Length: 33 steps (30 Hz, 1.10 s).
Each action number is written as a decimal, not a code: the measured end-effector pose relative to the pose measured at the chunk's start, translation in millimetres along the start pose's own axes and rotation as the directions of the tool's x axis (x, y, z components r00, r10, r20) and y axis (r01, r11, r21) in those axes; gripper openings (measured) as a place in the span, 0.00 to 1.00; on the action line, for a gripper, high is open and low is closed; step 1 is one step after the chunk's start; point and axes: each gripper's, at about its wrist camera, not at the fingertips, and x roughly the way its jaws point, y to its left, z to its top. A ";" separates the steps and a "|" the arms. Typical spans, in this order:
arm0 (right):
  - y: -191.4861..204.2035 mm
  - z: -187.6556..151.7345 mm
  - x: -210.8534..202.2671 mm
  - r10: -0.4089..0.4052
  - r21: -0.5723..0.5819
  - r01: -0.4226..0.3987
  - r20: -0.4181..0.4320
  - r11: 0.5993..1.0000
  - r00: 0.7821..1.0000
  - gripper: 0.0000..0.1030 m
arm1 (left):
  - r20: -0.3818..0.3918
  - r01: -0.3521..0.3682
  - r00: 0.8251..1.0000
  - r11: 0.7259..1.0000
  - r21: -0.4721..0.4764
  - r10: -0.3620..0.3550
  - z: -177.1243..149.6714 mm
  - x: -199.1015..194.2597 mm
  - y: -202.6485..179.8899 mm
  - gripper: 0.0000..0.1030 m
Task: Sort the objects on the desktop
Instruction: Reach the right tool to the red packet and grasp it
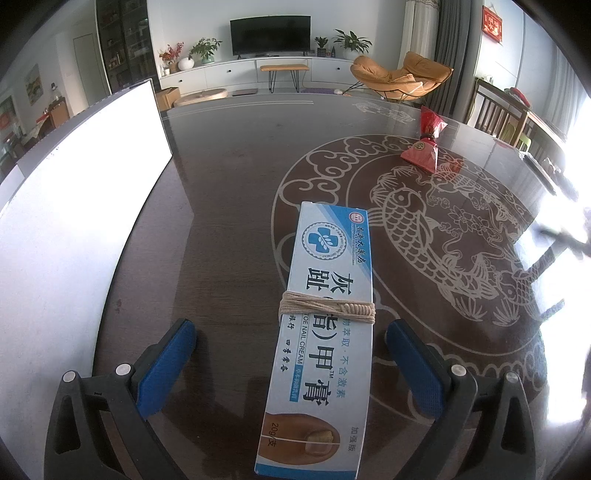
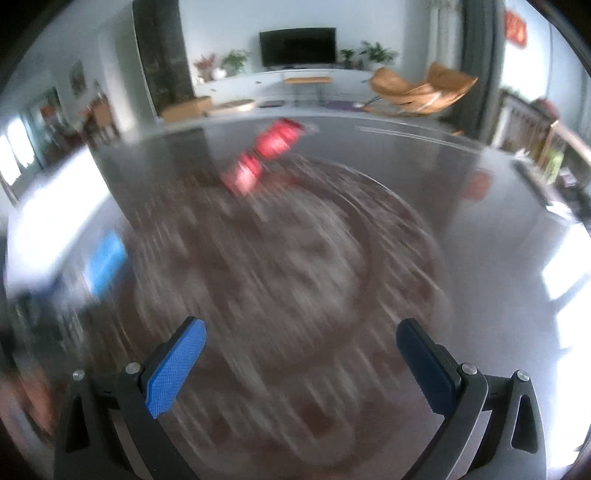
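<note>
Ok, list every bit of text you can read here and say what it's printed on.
All on the blue and white nail cream box lying between the left gripper's open fingers:
"灰趾(指)甲膏"
"TOE NAIL CREAM"
"不含激素"
"加强版"
"20g/支"
Its round logo's ring text is too small.
The red wall hanging has unreadable characters.
The right wrist view is blurred; nothing is legible.

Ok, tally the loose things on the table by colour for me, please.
Blue and white: 1, the nail cream box with twine wound round it
Red: 1, the red wrapped packet
White: 1, the white board at the left
Total: 3
</note>
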 end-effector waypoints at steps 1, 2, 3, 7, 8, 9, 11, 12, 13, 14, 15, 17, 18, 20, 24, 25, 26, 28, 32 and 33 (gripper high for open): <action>4.0 16.8 10.4 0.030 0.018 -0.030 0.005 0.999 1.000 1.00 | 0.000 0.000 1.000 1.000 0.000 0.000 0.0 0.1 0.1 1.00; 8.6 37.1 23.5 0.053 0.036 -0.053 0.007 0.998 0.999 1.00 | 0.000 0.000 1.000 1.000 0.000 0.000 0.0 0.0 0.0 1.00; 13.9 58.0 38.8 0.051 0.050 -0.051 0.007 0.997 0.999 1.00 | 0.000 0.000 1.000 1.000 0.000 0.000 -0.1 0.0 0.0 1.00; 24.1 102.7 96.0 0.017 0.086 -0.009 -0.088 0.996 0.996 1.00 | 0.000 0.000 1.000 1.000 0.000 0.000 -0.1 0.1 0.1 1.00; 25.3 108.7 110.5 0.000 0.094 0.011 -0.116 0.996 0.993 1.00 | 0.000 0.000 1.000 1.000 0.000 0.000 -0.1 0.1 0.0 1.00; 25.8 112.0 118.5 -0.013 0.098 0.026 -0.130 0.995 0.991 0.99 | 0.000 0.000 1.000 1.000 0.000 0.000 -0.1 0.1 0.0 1.00; 26.1 115.8 131.6 -0.023 0.097 0.037 -0.148 0.995 0.989 0.96 | 0.000 0.000 1.000 1.000 0.000 0.000 -0.2 0.1 0.0 1.00; 28.5 118.6 132.3 -0.049 0.074 0.059 -0.130 0.995 0.990 0.88 | 0.000 0.000 1.000 1.000 0.000 0.000 -0.3 0.3 0.0 1.00; 30.6 120.2 132.6 -0.066 0.056 0.073 -0.124 0.996 0.990 0.83 | 0.000 0.000 1.000 1.000 0.000 0.000 0.2 0.1 -0.1 1.00; 33.1 121.7 131.1 -0.072 0.026 0.075 -0.116 0.997 0.991 0.67 | 0.000 0.000 1.000 1.000 0.000 0.000 0.6 0.0 -0.1 1.00; 34.4 121.5 129.4 -0.066 0.005 0.067 -0.114 0.998 0.991 0.42 | 0.001 0.000 1.000 1.000 0.000 0.000 0.5 0.1 0.0 1.00; 34.7 117.5 123.8 -0.045 -0.029 0.042 -0.127 0.999 0.991 0.28 | 0.001 0.000 1.000 1.000 0.000 0.000 0.4 0.5 0.7 1.00; 33.7 113.4 119.2 -0.037 -0.042 0.032 -0.130 0.999 0.991 0.27 | 0.001 0.000 1.000 1.000 0.000 0.000 -0.1 0.2 0.5 1.00; 33.6 101.6 106.9 -0.014 -0.076 0.004 -0.133 0.997 0.991 0.27 | 0.000 0.000 1.000 1.000 0.000 0.000 -0.3 0.4 0.2 1.00; 31.2 50.7 68.8 0.051 -0.136 -0.075 -0.175 0.988 0.983 0.27 | 0.001 -0.003 1.000 1.000 -0.001 0.003 -0.1 -0.8 -1.2 1.00; 30.7 35.6 57.1 0.056 -0.158 -0.086 -0.185 0.984 0.981 0.27 | 0.001 -0.002 1.000 1.000 0.000 0.002 0.0 -0.8 -0.9 1.00; 32.1 18.3 45.1 0.057 -0.184 -0.093 -0.193 0.979 0.980 0.27 | 0.001 0.000 1.000 1.000 0.000 0.000 0.0 -0.8 -0.9 1.00; 30.4 -16.2 19.3 0.061 -0.217 -0.105 -0.199 0.971 0.978 0.27 | 0.005 0.018 1.000 1.000 0.009 -0.018 1.4 -3.7 1.6 0.93; 17.9 -61.4 -25.4 0.070 -0.218 -0.117 -0.209 0.969 0.975 0.27 | 0.042 0.063 0.997 0.991 0.116 -0.068 -5.5 -18.3 -9.2 0.42; 15.5 -69.1 -35.4 0.069 -0.223 -0.115 -0.206 0.968 0.976 0.27 | 0.041 0.081 0.995 0.990 0.116 -0.086 -9.4 -21.5 -8.9 0.42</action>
